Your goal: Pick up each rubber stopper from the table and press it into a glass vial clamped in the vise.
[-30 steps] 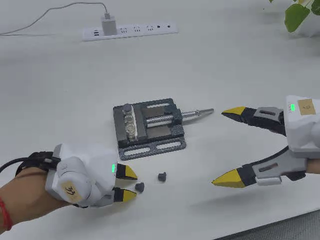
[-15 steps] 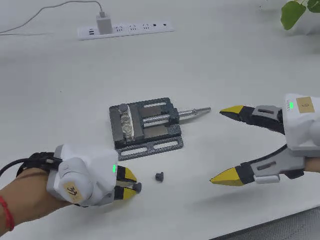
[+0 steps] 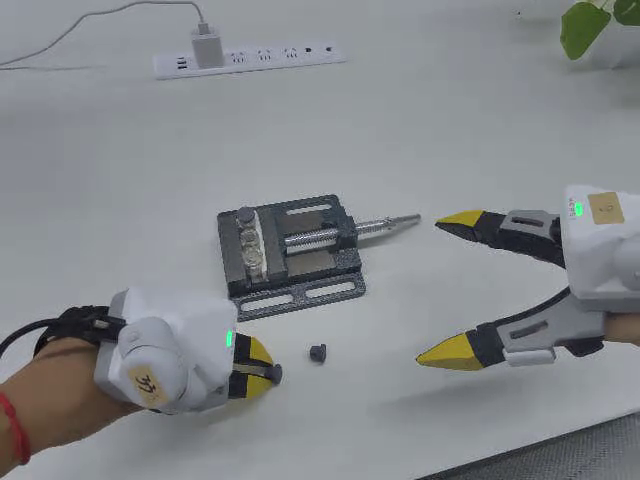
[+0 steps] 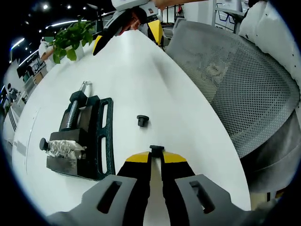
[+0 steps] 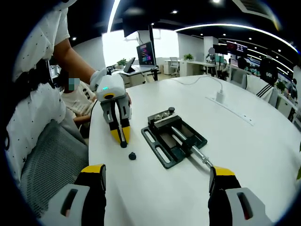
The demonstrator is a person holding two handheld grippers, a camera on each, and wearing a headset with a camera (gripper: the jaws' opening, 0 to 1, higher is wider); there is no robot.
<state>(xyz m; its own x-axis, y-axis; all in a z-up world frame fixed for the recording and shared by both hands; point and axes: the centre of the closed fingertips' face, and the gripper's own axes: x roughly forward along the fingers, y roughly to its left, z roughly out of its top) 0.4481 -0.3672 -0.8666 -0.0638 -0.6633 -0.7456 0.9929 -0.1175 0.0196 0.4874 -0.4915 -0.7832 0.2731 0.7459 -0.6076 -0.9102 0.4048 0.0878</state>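
Left tool clamped on a stopper; right tool spread wide by the table edge

Nothing legible: a tan sticker on the white left gripper and another tan sticker on the right gripper carry dark marks, too blurred to read.

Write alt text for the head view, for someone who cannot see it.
The left gripper pinches a black rubber stopper; a second stopper lies on the white table nearby. Beyond them a small vise clamps glass vials, and the right gripper hovers open at right.
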